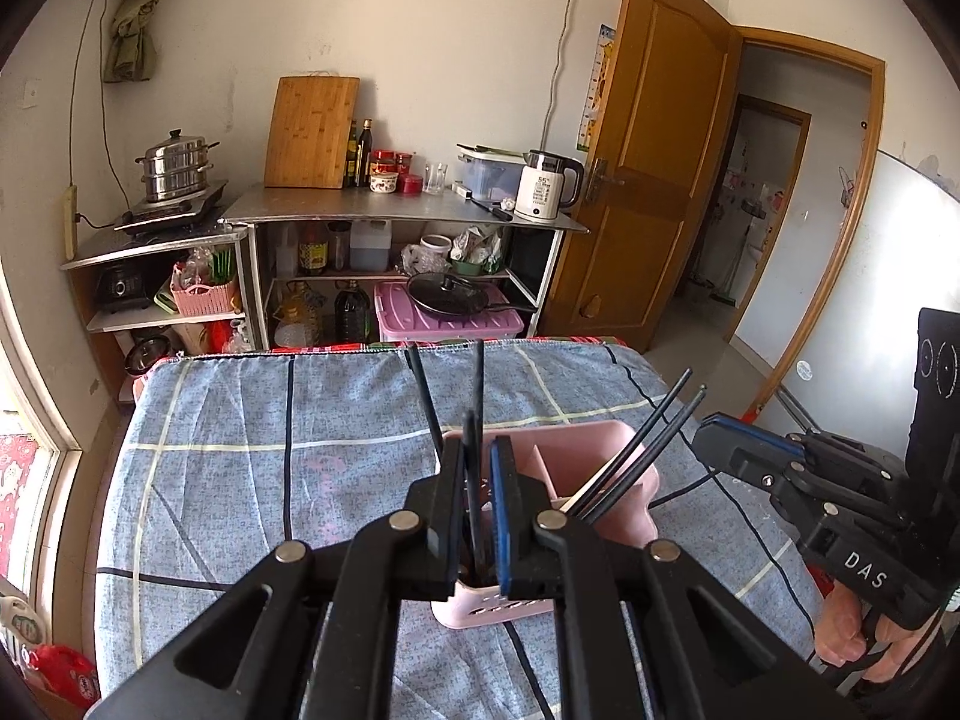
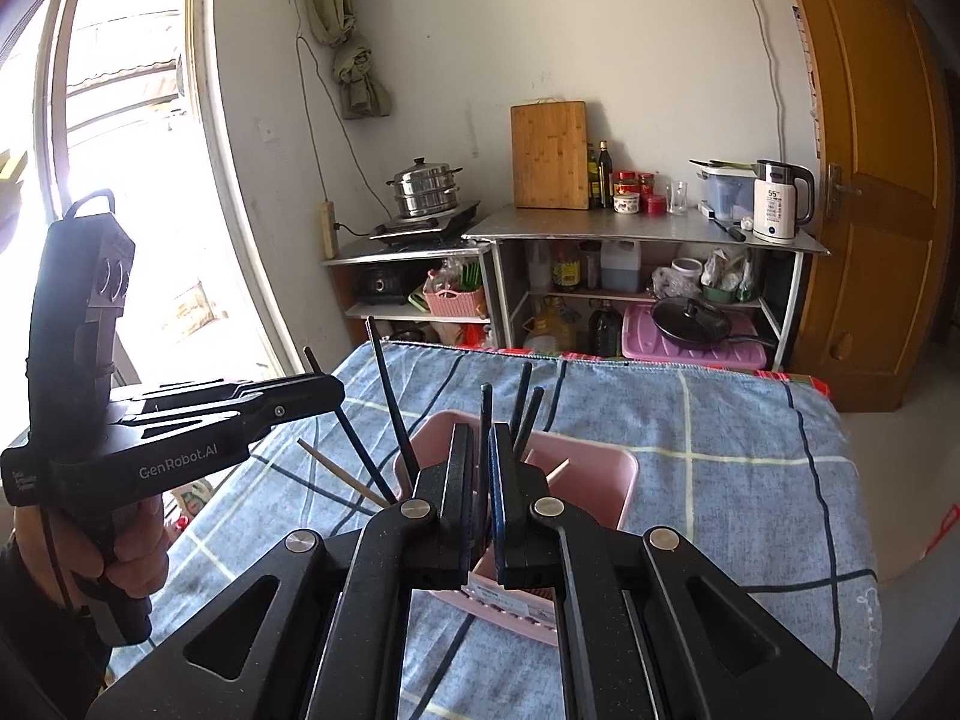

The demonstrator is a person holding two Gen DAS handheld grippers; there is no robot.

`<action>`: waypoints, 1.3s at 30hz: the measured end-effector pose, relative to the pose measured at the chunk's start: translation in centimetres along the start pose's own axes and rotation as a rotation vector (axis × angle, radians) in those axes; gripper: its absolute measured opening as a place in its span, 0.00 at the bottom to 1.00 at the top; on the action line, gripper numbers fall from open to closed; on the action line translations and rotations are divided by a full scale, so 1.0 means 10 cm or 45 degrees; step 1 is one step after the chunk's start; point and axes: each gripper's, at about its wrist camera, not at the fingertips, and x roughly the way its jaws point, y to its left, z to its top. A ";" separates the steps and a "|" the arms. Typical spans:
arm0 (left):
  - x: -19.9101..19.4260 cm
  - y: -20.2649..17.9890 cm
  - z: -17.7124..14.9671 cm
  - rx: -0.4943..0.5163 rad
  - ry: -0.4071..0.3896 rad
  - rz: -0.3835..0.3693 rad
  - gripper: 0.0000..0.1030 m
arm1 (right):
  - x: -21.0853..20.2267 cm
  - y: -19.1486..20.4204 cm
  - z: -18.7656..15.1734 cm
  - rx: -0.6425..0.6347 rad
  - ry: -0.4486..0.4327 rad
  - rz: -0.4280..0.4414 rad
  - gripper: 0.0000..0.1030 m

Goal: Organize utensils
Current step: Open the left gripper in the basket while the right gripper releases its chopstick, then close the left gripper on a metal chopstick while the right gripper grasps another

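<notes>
A pink utensil holder (image 1: pixel 591 474) with compartments stands on the blue checked cloth (image 1: pixel 240 480). Several black chopsticks stand in it. My left gripper (image 1: pixel 478 468) sits over its left compartment, jaws close around a black chopstick (image 1: pixel 477 396) that stands in the holder. More chopsticks (image 1: pixel 654 450) lean out of the right compartment. In the right wrist view my right gripper (image 2: pixel 479 456) sits over the holder (image 2: pixel 600 480), jaws close around a black chopstick (image 2: pixel 485 414). The left gripper also shows in the right wrist view (image 2: pixel 324 387). The right gripper's body shows in the left wrist view (image 1: pixel 702 438).
Behind the table stand metal shelves (image 1: pixel 390 210) with a steamer pot (image 1: pixel 174 171), a cutting board (image 1: pixel 312 132), bottles and a white kettle (image 1: pixel 543 186). A wooden door (image 1: pixel 648 150) stands open at the right. A window (image 2: pixel 120 120) is at the left.
</notes>
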 end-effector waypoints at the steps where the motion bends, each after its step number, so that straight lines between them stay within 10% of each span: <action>1: -0.04 0.00 0.01 0.000 -0.012 0.004 0.17 | -0.04 0.00 0.01 0.000 -0.011 -0.002 0.09; 19: -0.79 -0.15 -0.58 0.003 -0.154 0.020 0.27 | -0.88 -0.03 -0.47 0.001 -0.123 0.023 0.13; 39: -0.40 -0.53 -1.72 -0.047 0.090 -0.080 0.27 | -0.93 -0.32 -1.46 0.093 0.053 0.008 0.13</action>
